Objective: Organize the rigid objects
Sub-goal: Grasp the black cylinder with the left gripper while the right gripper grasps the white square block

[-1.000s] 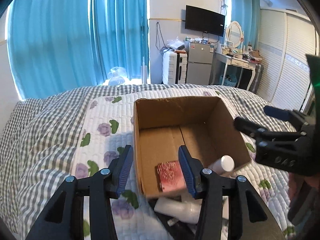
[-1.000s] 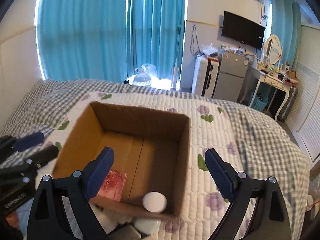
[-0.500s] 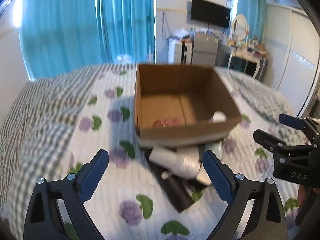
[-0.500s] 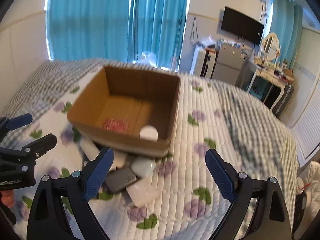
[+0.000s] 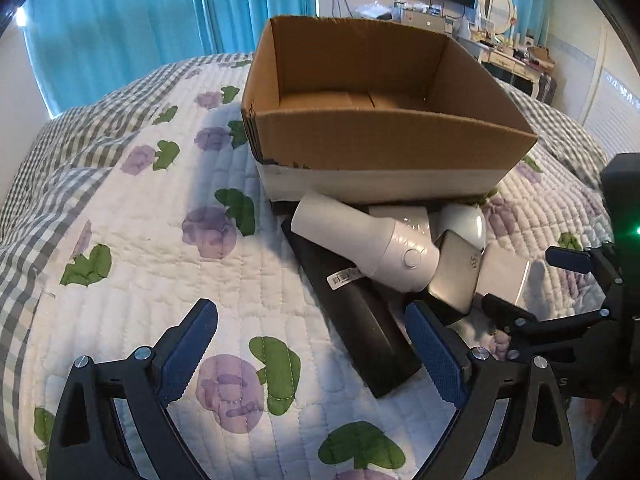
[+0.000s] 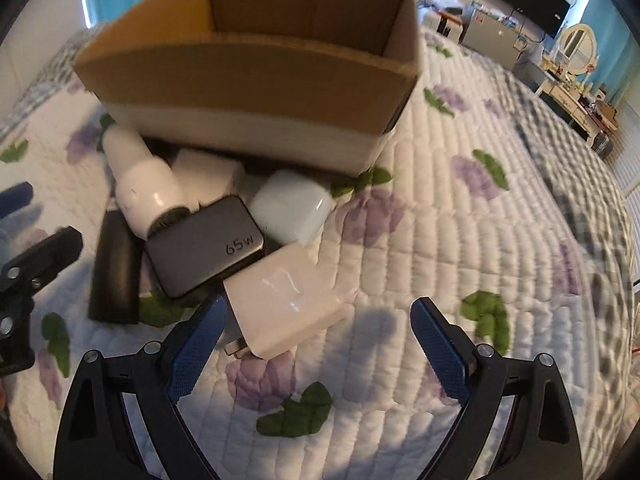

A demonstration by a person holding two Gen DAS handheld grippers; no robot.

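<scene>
Both grippers have dropped a lot since a second ago: back then they looked down into the cardboard box [image 5: 384,148], with a red packet and a white bottle visible inside; now they're low over the quilt [image 5: 132,240], looking at the box's near wall and the pile in front of it. The left gripper [image 5: 316,344] has just been opening its jaws, and they now stand wide with only the quilt between them. The right gripper [image 6: 320,344] is spread wide too, gripping nothing, though the white square charger [image 6: 284,304] lies just beside its left finger, prongs toward the camera.

The pile sits against the box's front wall. Readable text: "65W" on the grey charger [image 6: 204,244], which lies partly on the white square one. There's a barcode sticker on the long black box [image 5: 352,304], too small to read. A white cylindrical gadget [image 5: 368,244] with a round button lies across that black box. A rounded white case [image 6: 292,208] sits behind the grey charger, close to the cardboard.
</scene>
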